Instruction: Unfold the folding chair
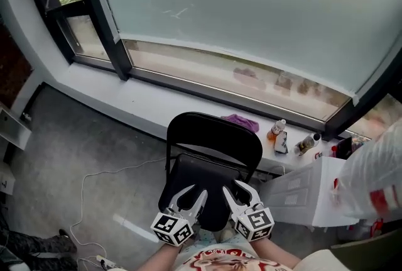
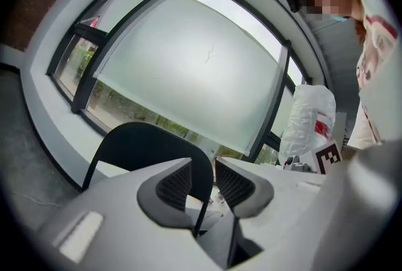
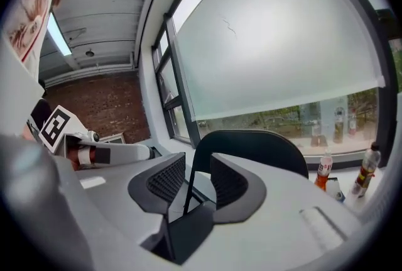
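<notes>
The folding chair (image 1: 213, 136) is standing at the lower centre of the frame. Its legs are hiding under its seat, and both grippers are covering the seat's front edge. The left gripper (image 1: 193, 195) and right gripper (image 1: 235, 190) are hovering there, jaws spread, pinching nothing.

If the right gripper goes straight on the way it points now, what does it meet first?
Probably the chair backrest, near its side bar. The open right gripper points straight at it, though depth is unclear.
</notes>
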The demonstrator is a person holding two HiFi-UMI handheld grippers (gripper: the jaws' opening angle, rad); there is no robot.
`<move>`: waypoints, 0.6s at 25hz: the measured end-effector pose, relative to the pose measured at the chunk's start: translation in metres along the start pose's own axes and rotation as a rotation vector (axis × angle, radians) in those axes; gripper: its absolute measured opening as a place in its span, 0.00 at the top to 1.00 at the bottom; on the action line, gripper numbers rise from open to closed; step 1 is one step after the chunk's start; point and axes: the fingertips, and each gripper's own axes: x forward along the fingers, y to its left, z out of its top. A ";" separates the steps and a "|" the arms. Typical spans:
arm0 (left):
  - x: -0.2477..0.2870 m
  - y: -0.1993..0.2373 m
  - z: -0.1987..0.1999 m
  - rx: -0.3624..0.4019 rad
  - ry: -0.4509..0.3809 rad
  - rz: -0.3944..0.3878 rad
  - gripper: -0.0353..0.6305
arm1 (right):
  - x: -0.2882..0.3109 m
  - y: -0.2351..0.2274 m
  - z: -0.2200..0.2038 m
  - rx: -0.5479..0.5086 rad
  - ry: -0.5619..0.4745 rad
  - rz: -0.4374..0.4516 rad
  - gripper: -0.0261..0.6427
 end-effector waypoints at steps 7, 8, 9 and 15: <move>-0.002 -0.017 0.045 0.101 -0.100 0.017 0.94 | -0.009 0.015 0.043 -0.047 -0.111 0.004 0.85; -0.003 -0.019 0.048 0.103 -0.105 0.016 0.94 | -0.009 0.014 0.047 -0.055 -0.117 0.001 0.87; -0.004 -0.021 0.050 0.106 -0.108 0.012 0.94 | -0.010 0.014 0.052 -0.061 -0.125 -0.003 0.89; -0.016 -0.022 0.072 0.098 -0.140 0.006 0.94 | -0.015 0.020 0.081 -0.092 -0.190 -0.024 0.93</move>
